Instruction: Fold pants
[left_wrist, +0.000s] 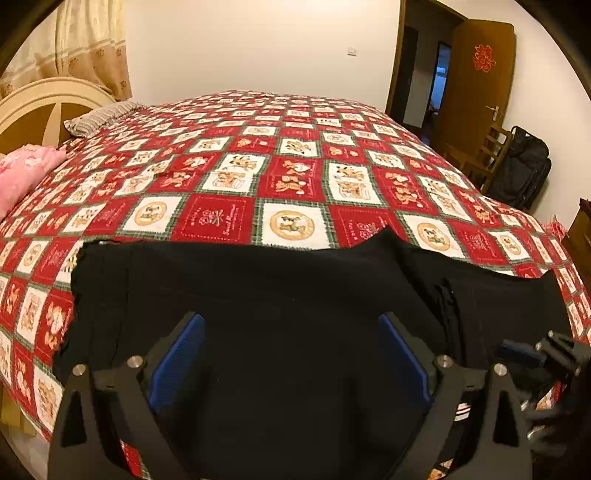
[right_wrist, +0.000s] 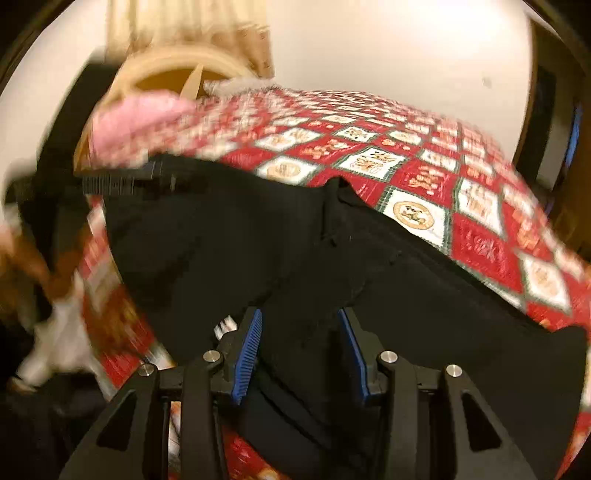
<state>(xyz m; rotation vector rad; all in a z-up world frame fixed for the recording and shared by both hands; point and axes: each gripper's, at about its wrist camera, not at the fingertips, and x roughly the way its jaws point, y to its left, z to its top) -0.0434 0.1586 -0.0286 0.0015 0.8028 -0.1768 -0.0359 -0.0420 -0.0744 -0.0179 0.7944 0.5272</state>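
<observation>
Across the lower half of both views, black pants (left_wrist: 258, 295) are spread on a red checked bed cover (left_wrist: 288, 177). At the bottom of the left view, the left gripper (left_wrist: 291, 354) is held wide apart over the cloth. The right gripper (right_wrist: 301, 350) is partly closed around a raised fold; a firm pinch cannot be told. Much of the right view is blurred, mostly its left side.
</observation>
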